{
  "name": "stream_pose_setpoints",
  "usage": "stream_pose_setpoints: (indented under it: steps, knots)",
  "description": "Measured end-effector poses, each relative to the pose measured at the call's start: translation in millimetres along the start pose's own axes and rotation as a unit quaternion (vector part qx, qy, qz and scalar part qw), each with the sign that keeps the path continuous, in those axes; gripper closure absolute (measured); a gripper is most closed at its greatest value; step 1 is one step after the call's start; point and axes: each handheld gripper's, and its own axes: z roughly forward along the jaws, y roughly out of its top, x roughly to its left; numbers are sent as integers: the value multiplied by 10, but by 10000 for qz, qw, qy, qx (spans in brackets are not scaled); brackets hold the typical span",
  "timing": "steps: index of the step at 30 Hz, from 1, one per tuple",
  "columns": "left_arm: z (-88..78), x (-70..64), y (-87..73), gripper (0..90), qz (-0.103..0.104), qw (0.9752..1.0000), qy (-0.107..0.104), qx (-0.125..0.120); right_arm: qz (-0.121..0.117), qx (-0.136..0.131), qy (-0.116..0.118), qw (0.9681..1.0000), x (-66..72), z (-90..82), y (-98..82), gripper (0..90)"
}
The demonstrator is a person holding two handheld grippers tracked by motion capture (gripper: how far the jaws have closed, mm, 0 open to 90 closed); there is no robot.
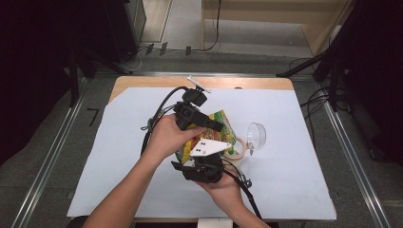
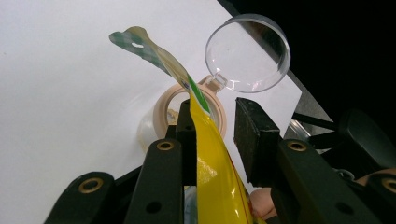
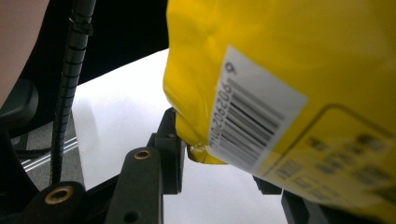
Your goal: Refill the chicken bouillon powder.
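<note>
High view: I see both hands meeting over the white sheet [image 1: 119, 156], with the yellow bag [image 1: 219, 124] held up between the left gripper [image 1: 197, 116] and the right gripper [image 1: 204, 166], beside a tape roll [image 1: 237, 148] and a clear lens [image 1: 256, 135]. How the jaws stand I can't make out from here.

Left gripper view adds the jaw detail: the bag's edge [image 2: 210, 158] runs up against the one jaw while the other stands clear of it, so I read this grip as released. Beyond sit the roll [image 2: 163, 105] and lens [image 2: 247, 53].

Right gripper view brings up the barcode [image 3: 247, 121]. The bag [image 3: 280, 51] covers one jaw, its corner touches the other; I can't tell whether they clamp.
</note>
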Motion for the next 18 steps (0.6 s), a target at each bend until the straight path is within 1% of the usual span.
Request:
stream_pose_setpoints:
  steps: [4, 18]
  knots:
    - [0, -6, -1, 726, 5, 10000, 13, -1, -39, -5, -9, 10000, -4, 3, -4, 625]
    - [-8, -24, -5, 727, 39, 10000, 19, 24, -6, -12, 10, 10000, 16, -1, -1, 625]
